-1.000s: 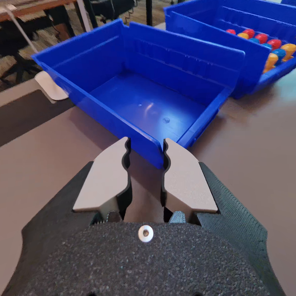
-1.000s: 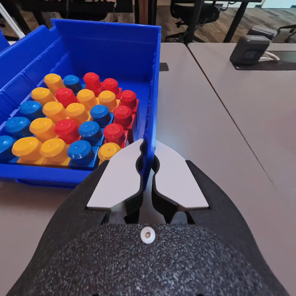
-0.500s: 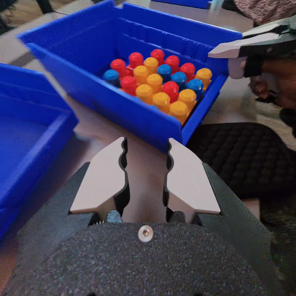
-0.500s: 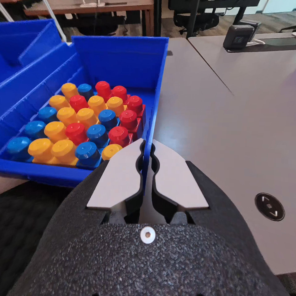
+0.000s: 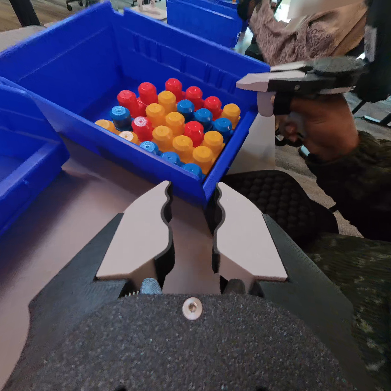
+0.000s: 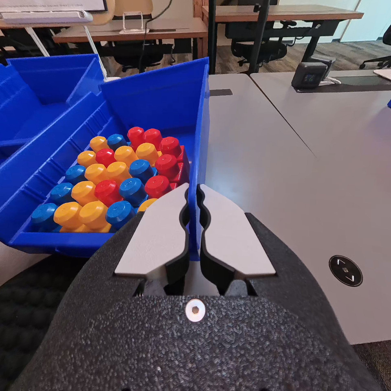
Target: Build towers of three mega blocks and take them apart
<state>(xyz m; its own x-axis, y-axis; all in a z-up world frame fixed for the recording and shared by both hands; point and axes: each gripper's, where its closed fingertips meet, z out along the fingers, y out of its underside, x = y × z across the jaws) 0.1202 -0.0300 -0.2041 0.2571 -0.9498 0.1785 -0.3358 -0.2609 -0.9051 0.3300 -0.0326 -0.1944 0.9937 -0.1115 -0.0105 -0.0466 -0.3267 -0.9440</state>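
A blue bin (image 5: 127, 167) holds several red, yellow and blue mega blocks (image 5: 175, 124), standing studs up. My right gripper (image 6: 192, 186) is shut on the bin's right side wall (image 6: 198, 131), and the bin sits tilted. The blocks (image 6: 118, 175) lie to its left. In the left wrist view my right gripper (image 5: 249, 84) shows at the bin's far right corner, held by a hand. My left gripper (image 5: 193, 186) is open and empty. Its tips sit just in front of the bin's near right corner.
An empty blue bin (image 5: 25, 169) stands to the left, also seen in the right wrist view (image 6: 53, 80). Another blue bin (image 5: 201, 19) is farther back. A black mesh seat (image 5: 275, 201) lies below the table edge. A grey table (image 6: 275, 169) extends right, with a round control (image 6: 345, 270) and a small black device (image 6: 310, 75). The grippers' ends are close to 20 centimetres from one another.
My left gripper has swung from the empty bin to the bin of blocks and moved up to its corner. My right gripper, still clamped on the wall, has pulled back and tilted the bin.
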